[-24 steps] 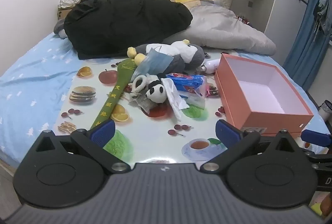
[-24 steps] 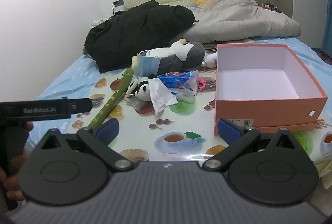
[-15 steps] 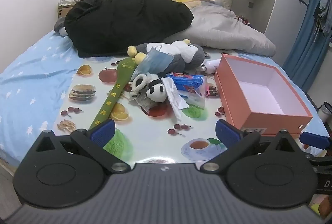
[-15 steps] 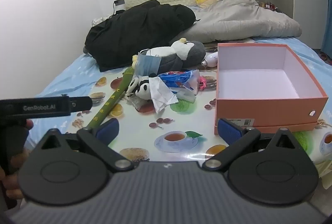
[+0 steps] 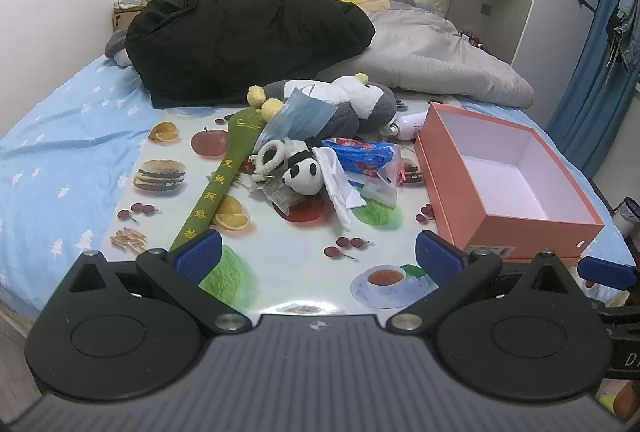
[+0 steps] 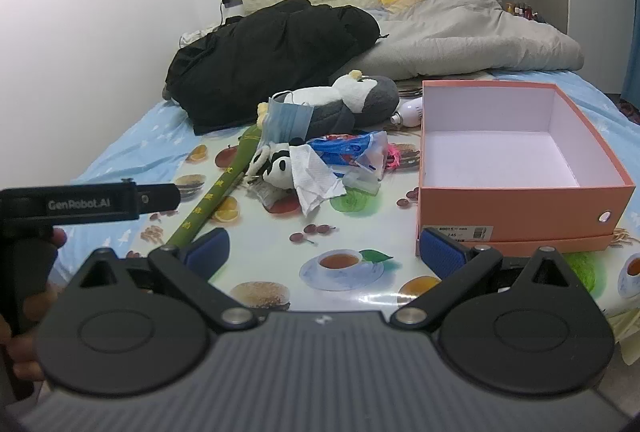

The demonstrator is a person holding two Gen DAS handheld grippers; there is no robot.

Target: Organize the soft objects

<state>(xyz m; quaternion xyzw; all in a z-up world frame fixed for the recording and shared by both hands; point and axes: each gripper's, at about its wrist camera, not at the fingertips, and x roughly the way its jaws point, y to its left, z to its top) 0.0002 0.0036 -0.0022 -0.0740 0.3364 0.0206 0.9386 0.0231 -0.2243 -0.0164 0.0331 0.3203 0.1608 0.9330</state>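
Observation:
A heap lies mid-table: a small panda plush (image 5: 303, 174) (image 6: 276, 168), a grey penguin plush (image 5: 360, 104) (image 6: 352, 102) behind it, a blue face mask (image 5: 298, 116) (image 6: 286, 120), a white tissue (image 5: 338, 188) (image 6: 314, 182), a blue snack bag (image 5: 360, 156) (image 6: 344, 148) and a long green fabric stick (image 5: 216, 188) (image 6: 212, 200). An open, empty orange box (image 5: 516, 228) (image 6: 520, 204) stands to the right. My left gripper (image 5: 318, 258) and right gripper (image 6: 326, 248) are both open and empty, hovering at the table's near edge, short of the heap.
The fruit-print tablecloth (image 5: 288, 252) lies over a bed with a blue sheet (image 5: 60, 152). A black jacket (image 5: 240, 32) and grey duvet (image 5: 440, 64) lie behind. A white bottle (image 5: 408, 126) lies beside the box. The left gripper's body (image 6: 80, 202) shows at the right view's left.
Both views have crept slightly toward the table; the jaws stay open and nothing on the table has moved.

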